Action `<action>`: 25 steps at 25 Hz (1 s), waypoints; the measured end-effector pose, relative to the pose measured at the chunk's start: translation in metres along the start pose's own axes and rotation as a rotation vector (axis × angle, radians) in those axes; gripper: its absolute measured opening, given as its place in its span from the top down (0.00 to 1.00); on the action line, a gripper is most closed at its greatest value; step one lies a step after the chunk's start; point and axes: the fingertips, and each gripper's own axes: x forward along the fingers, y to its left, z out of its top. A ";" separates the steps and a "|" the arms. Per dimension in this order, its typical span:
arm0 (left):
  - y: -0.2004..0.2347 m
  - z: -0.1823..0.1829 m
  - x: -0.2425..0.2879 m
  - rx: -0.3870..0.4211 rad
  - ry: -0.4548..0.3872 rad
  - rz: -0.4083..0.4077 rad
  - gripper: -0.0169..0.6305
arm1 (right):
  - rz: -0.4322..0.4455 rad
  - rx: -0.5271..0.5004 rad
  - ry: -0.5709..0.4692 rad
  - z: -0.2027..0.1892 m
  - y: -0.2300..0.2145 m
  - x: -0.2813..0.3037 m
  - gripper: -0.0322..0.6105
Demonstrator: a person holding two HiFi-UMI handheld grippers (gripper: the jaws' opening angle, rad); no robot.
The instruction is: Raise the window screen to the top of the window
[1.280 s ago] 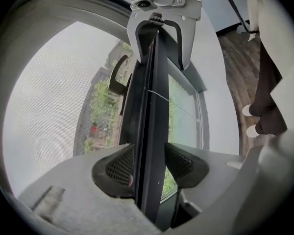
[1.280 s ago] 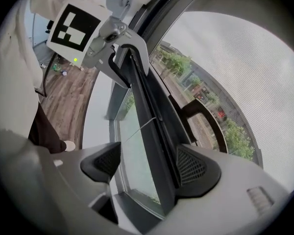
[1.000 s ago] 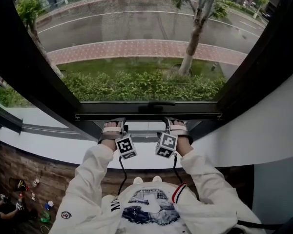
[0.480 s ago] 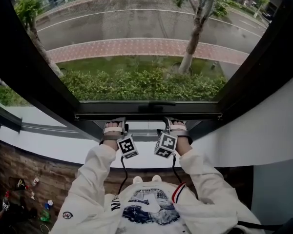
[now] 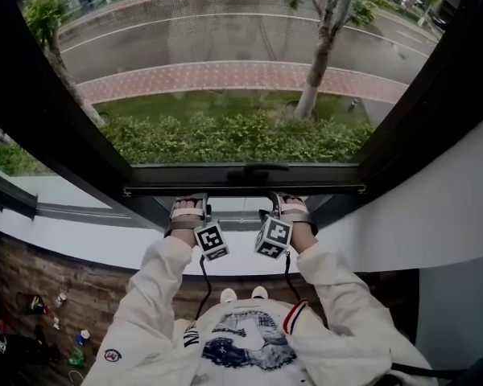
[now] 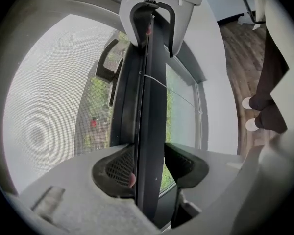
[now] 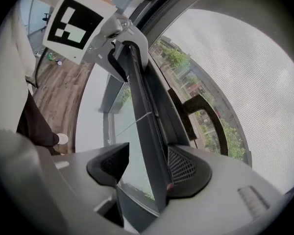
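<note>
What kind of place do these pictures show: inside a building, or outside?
Most likely inside a room, at a window that faces a street. A mesh window screen fills a dark frame, a road and a hedge lie beyond it, and a wooden floor runs behind the person.

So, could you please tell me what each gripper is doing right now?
Left gripper: closed on the screen bar.
Right gripper: open and closing, screen bar between its jaws, one pad not touching.
</note>
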 end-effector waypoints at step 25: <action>0.097 0.011 -0.066 -0.038 -0.034 0.211 0.67 | -0.316 -0.002 -0.067 0.031 -0.099 -0.087 0.73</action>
